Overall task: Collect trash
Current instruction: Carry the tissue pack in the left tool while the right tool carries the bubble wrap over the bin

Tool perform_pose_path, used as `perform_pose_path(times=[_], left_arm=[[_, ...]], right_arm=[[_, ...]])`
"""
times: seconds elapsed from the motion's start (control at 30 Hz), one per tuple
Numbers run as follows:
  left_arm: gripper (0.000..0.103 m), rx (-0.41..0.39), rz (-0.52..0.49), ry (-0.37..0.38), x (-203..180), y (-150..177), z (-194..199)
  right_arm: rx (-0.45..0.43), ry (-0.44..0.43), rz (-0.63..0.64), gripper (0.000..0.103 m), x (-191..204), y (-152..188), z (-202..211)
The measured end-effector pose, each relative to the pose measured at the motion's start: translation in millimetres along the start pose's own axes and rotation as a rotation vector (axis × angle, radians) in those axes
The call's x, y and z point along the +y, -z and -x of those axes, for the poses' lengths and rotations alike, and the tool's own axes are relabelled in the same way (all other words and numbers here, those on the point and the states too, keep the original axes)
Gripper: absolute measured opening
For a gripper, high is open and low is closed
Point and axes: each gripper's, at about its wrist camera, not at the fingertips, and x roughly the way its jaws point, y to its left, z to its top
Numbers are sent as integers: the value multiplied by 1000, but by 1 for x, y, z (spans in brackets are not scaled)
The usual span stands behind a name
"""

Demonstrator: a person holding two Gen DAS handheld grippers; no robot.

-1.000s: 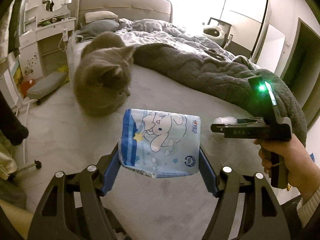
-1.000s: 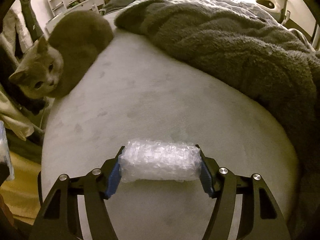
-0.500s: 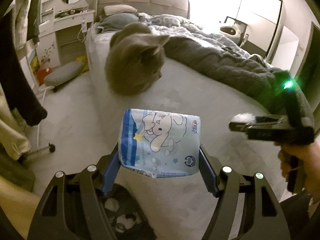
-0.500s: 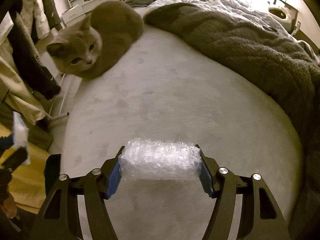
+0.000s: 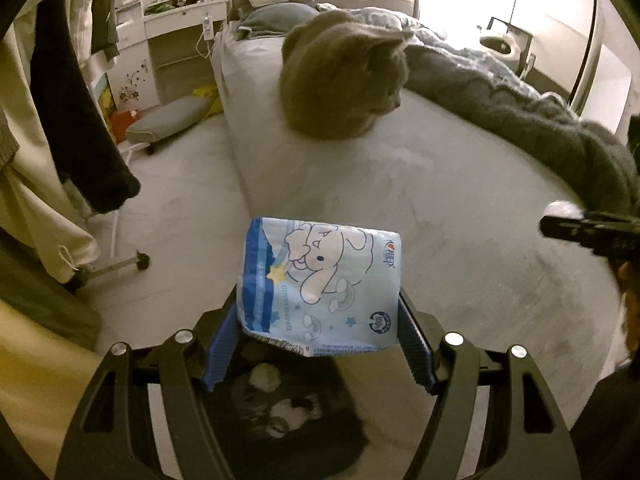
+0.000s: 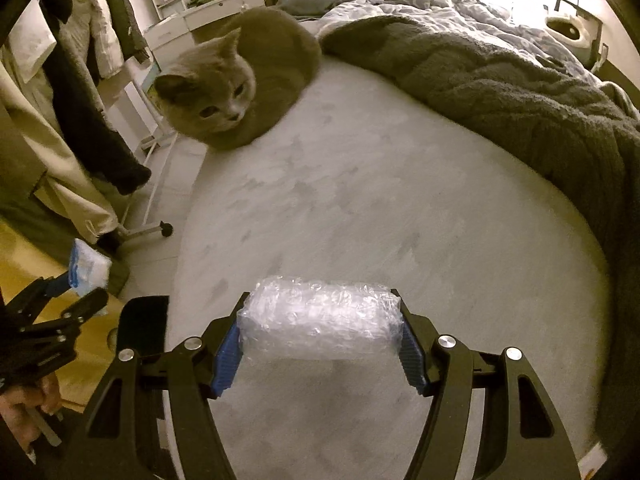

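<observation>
The left gripper (image 5: 320,344) squeezes a blue tissue pack (image 5: 320,288) right above the black trash bin (image 5: 288,420), the right gripper (image 6: 320,354) grips a bubble wrap roll (image 6: 320,324) over the bed (image 6: 360,208), and neither is dropped in yet.

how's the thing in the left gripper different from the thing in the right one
The blue tissue pack is opaque and printed with a cartoon puppy; the bubble wrap roll is clear and unprinted. The pack is a flat-faced packet; the roll is a lumpy cylinder lying crosswise. The pack hangs over the black trash bin; the roll is over the bed. Each is clamped by the left gripper or right gripper.
</observation>
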Motion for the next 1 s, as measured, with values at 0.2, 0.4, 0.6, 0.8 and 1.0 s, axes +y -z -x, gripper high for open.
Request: perform_pose_path(times=[0.2, 0.4, 0.6, 0.8, 1.0], left_arm=[[74, 42, 35, -26, 14, 20, -3], [74, 90, 81, -24, 24, 41, -8], [74, 114, 93, -35, 34, 49, -11], [74, 148, 117, -54, 50, 62, -17], [74, 178, 135, -54, 65, 71, -22]], right_arm=[[-10, -23, 9, 67, 18, 14, 11], [-26, -42, 42, 67, 40, 23, 20], [-38, -64, 67, 67, 60, 26, 25], [-37, -82, 93, 67, 79, 31, 25], [-20, -113, 108, 67, 98, 34, 18]])
